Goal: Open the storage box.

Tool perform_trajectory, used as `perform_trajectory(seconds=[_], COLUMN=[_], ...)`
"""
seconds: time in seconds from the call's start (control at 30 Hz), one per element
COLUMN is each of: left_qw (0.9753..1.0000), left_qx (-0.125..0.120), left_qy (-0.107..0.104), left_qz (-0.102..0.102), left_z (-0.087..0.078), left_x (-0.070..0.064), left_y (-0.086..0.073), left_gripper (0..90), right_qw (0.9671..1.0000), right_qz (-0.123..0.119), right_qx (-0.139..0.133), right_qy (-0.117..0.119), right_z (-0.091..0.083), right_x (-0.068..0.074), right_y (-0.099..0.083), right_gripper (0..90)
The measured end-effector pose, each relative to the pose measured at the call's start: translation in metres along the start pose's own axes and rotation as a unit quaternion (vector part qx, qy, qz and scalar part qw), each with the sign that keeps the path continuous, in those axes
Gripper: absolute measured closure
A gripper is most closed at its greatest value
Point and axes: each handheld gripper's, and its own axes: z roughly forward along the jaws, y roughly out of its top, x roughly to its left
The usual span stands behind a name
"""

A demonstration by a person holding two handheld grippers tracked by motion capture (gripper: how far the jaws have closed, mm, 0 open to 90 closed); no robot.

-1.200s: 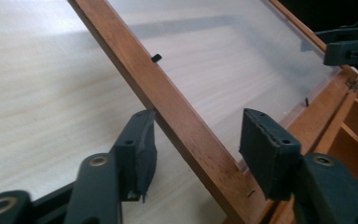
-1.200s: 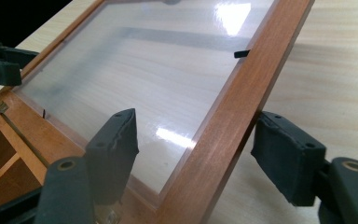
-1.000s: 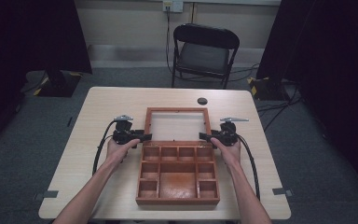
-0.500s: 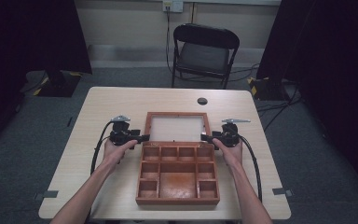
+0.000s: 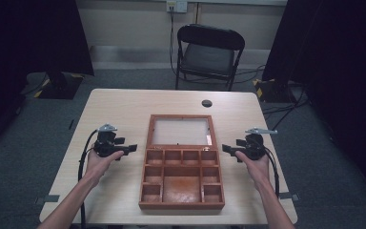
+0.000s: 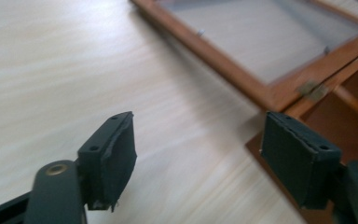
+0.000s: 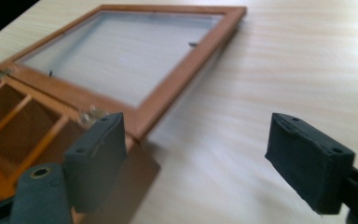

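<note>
A wooden compartment box [image 5: 181,205] stands open in the middle of the table, its glass-paned lid [image 5: 180,117] lying flat behind it on brass hinges. My left gripper [image 5: 132,149] is open, a short way left of the box's back corner, holding nothing. My right gripper [image 5: 224,149] is open too, just right of the box. In the left gripper view the open left gripper [image 6: 214,158] faces the lid frame [image 6: 242,79] and a hinge [image 6: 311,88]. In the right gripper view the open right gripper [image 7: 205,158] faces the lid [image 7: 182,70] and the empty compartments [image 7: 9,116].
A small black round cap [image 5: 207,103] sits on the table [image 5: 119,109] behind the lid. A black folding chair [image 5: 208,52] stands beyond the far edge. Bare tabletop lies on both sides of the box.
The lid has swung back and lies flat. Both grippers have drawn outward from the box's sides, the left more than the right.
</note>
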Motion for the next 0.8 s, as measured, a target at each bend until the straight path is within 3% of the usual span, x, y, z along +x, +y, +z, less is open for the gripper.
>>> perform_trajectory(seconds=[0.17,0.23,0.33,0.43,0.53,0.6,0.63,0.73,0.8], left_qw=[0.9989,0.9989,0.9972,0.9942,0.9909,0.9909,0.9914,0.9911,0.9912], left_qx=[0.024,0.023,0.041,0.054,0.055,0.039,0.016,0.012,0.012], left_qy=[0.039,0.041,0.06,0.093,0.118,0.123,0.124,0.127,0.126], left_qz=[0.006,0.0,0.015,0.008,0.033,0.04,0.039,0.038,0.037], left_z=[-0.013,-0.019,-0.025,-0.023,-0.022,-0.02,-0.018,-0.017,-0.017], left_x=[0.006,0.01,0.015,0.021,0.021,0.02,0.02,0.02,0.02], left_y=[-0.017,-0.024,-0.035,-0.043,-0.048,-0.051,-0.056,-0.057,-0.057], left_gripper=[20.2,20.1,20.0,20.5,20.7,18.6,15.8,12.2,12.1], right_qw=[0.9997,0.9993,0.9976,0.9936,0.9889,0.9858,0.9853,0.9859,0.9861], right_qz=[0.001,-0.002,-0.009,-0.015,-0.036,-0.051,-0.054,-0.061,-0.06], right_qx=[0.015,0.021,0.041,0.075,0.086,0.075,0.068,0.04,0.039], right_qy=[-0.022,-0.032,-0.056,-0.083,-0.116,-0.141,-0.147,-0.151,-0.15], right_z=[-0.02,-0.027,-0.034,-0.032,-0.027,-0.025,-0.025,-0.023,-0.023], right_x=[-0.006,-0.007,-0.005,-0.001,0.001,0.001,0.001,0.001,0.001], right_y=[-0.018,-0.026,-0.04,-0.051,-0.061,-0.066,-0.067,-0.074,-0.074], right_gripper=[16.8,16.6,16.7,16.2,14.9,14.8,14.0,11.6,11.5])
